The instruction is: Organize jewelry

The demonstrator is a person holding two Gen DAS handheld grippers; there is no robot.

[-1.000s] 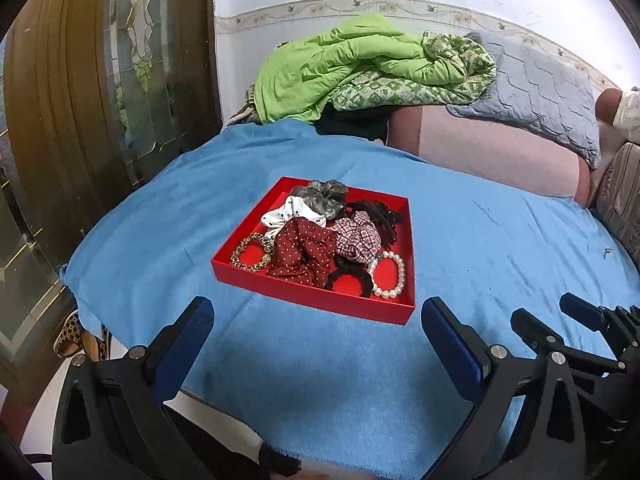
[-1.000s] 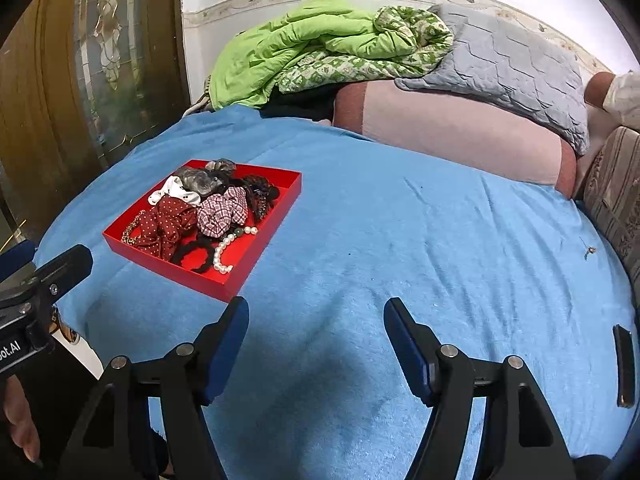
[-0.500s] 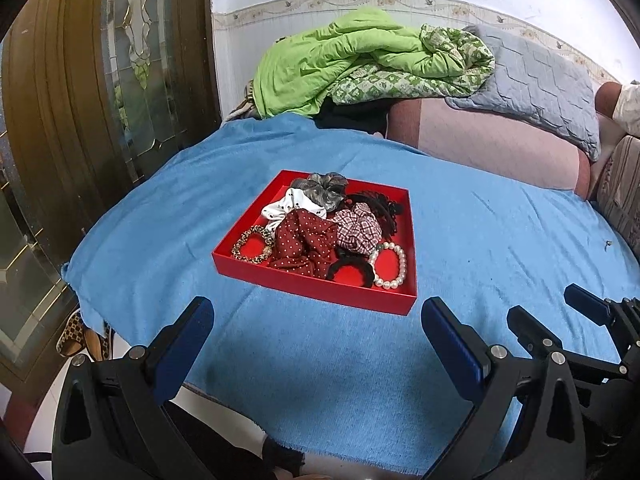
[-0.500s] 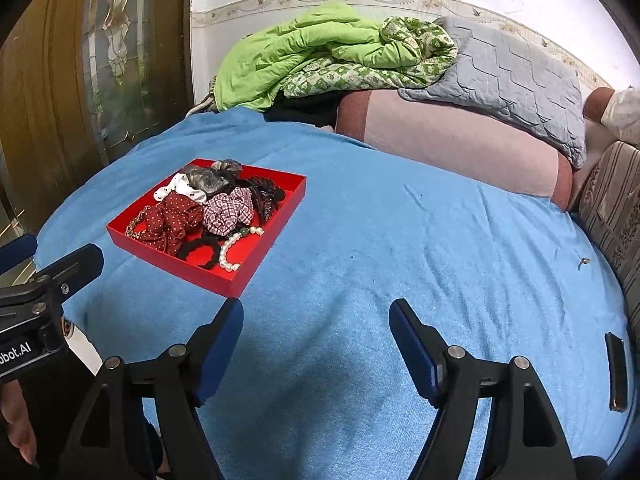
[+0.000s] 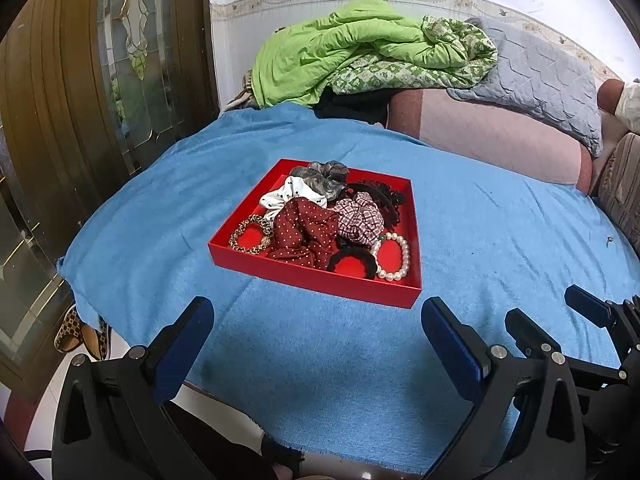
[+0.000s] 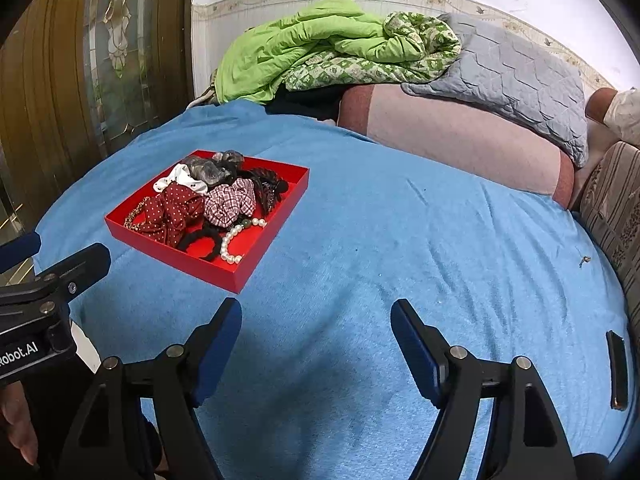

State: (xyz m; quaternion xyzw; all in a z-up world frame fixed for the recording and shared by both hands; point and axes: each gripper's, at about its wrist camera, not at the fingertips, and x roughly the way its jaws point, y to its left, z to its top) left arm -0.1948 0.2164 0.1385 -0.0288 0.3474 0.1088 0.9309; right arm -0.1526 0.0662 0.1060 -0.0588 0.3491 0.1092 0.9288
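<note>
A red tray (image 5: 320,276) sits on the blue cloth (image 5: 340,352). It holds a pearl bracelet (image 5: 402,258), a gold bead bracelet (image 5: 250,234), a dark red dotted scrunchie (image 5: 306,232), a checked scrunchie (image 5: 360,220), a white one, a grey one and black hair ties. My left gripper (image 5: 318,320) is open and empty, just short of the tray's near edge. In the right wrist view the tray (image 6: 216,270) lies to the left. My right gripper (image 6: 316,322) is open and empty over bare cloth.
A pink cushion (image 6: 460,136), a grey quilted pillow (image 6: 516,80) and green bedding (image 5: 360,48) lie at the back. A wooden glass door (image 5: 100,80) stands at the left. A small dark flat object (image 6: 616,368) lies at the cloth's right edge. Slippers (image 5: 76,332) sit on the floor.
Both grippers have drawn back and tipped slightly, so the tray sits a little farther up in both views. Both stay open and empty.
</note>
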